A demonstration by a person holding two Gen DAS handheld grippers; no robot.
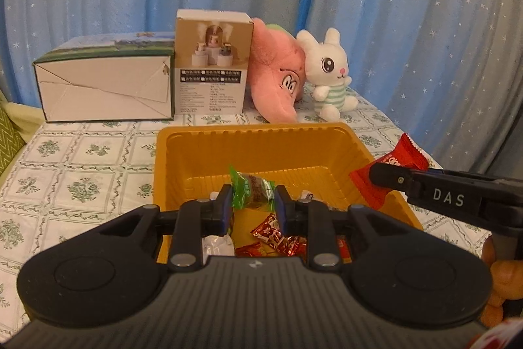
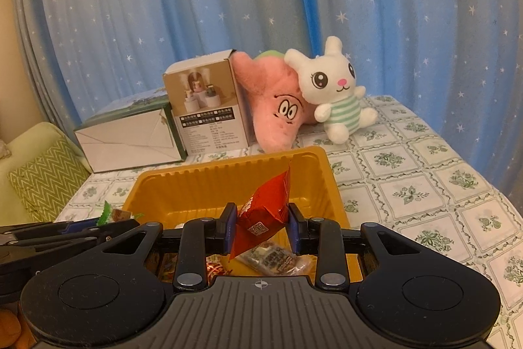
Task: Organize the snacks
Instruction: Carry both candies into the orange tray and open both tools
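Note:
A yellow plastic tray point(image 1: 261, 133) point(image 2: 225, 172) sits on the table with several wrapped snacks in it, among them red packets point(image 1: 278, 234) and a dark wrapped one point(image 2: 271, 257). My left gripper point(image 1: 253, 202) is shut on a green-wrapped candy point(image 1: 251, 189) and holds it over the tray's near part. My right gripper point(image 2: 261, 226) is shut on a red snack packet point(image 2: 264, 211) over the tray's near right side. In the left wrist view the right gripper point(image 1: 385, 182) comes in from the right with that red packet point(image 1: 402, 156). In the right wrist view the left gripper's fingers point(image 2: 81, 229) and green candy point(image 2: 111, 215) show at left.
At the back stand a white and green box point(image 1: 104, 87), a brown product box point(image 1: 212, 64), a pink plush point(image 1: 278, 77) and a white bunny plush point(image 1: 330, 71). A floral tablecloth point(image 1: 81, 169) covers the table. Blue starry curtains hang behind. A green cushion point(image 2: 42, 175) lies left.

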